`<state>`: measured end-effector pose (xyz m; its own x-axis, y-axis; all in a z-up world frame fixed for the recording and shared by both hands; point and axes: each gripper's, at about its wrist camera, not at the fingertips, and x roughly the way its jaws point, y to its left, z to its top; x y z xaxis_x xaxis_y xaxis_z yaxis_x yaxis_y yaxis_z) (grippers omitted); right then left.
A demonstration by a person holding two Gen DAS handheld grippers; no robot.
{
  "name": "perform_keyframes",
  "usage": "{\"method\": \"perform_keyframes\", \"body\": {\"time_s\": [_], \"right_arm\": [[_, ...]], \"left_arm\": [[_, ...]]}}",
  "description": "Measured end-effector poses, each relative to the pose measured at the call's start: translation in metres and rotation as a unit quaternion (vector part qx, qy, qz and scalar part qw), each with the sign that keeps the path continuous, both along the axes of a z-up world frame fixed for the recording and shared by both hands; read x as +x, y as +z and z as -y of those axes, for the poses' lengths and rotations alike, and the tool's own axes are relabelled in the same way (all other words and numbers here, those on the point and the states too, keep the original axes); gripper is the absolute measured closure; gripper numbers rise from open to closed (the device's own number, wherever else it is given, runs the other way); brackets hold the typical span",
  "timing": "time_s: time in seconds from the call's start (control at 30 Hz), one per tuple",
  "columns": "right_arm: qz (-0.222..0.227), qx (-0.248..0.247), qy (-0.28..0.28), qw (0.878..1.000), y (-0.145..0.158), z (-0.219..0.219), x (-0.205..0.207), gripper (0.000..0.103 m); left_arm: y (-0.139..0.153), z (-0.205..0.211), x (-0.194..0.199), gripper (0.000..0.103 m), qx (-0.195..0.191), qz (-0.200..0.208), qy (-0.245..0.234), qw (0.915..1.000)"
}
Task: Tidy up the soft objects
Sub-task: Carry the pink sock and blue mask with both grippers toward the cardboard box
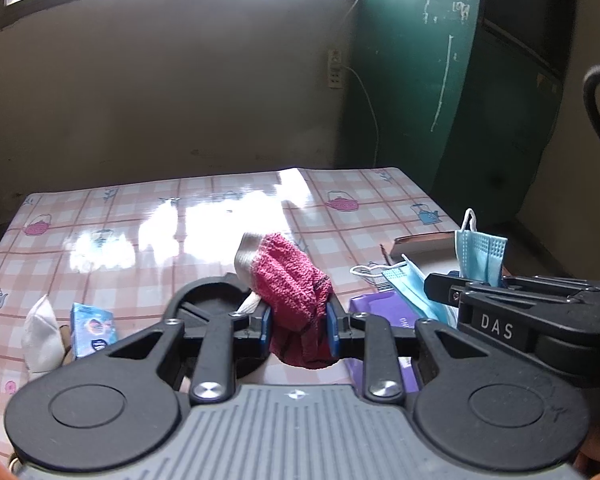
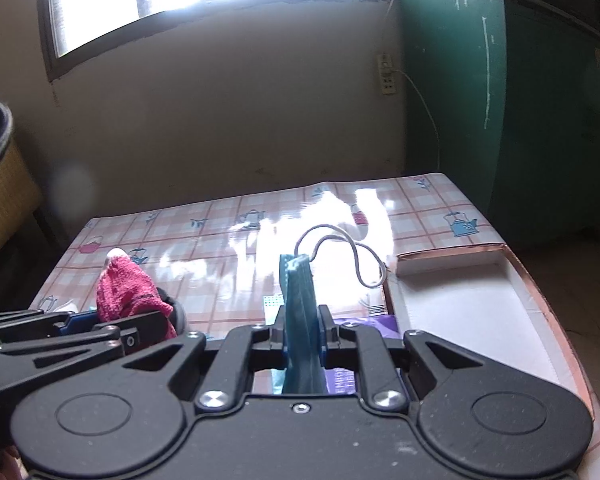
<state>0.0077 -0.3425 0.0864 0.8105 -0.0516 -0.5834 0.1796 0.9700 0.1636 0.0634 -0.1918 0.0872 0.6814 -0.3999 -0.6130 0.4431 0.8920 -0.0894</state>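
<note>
Red knitted cloth (image 1: 296,300) is pinched between the blue pads of the left tool (image 1: 298,330), held above the checked tabletop (image 1: 140,240). Right tool (image 2: 303,330) is pressed on a folded blue face mask (image 2: 300,320), just beside the white cardboard box (image 2: 460,304).

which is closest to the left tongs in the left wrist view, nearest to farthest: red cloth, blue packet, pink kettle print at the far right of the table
1. red cloth: clamped between the left tongs.
2. blue packet: on the table, off to the left of the tongs.
3. pink kettle print: far side of the table, right of centre.
</note>
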Motion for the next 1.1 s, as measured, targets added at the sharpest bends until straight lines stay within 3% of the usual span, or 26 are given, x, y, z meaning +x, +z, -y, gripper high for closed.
{"method": "perform_keyframes", "body": {"time_s": [1.1], "right_arm": [[-0.037,-0.003,-0.066,0.997,-0.016,0.132,0.000,0.087]], "left_arm": [[-0.013,0.117,-0.017,0.074,0.011,-0.011,-0.123,0.9923]]}}
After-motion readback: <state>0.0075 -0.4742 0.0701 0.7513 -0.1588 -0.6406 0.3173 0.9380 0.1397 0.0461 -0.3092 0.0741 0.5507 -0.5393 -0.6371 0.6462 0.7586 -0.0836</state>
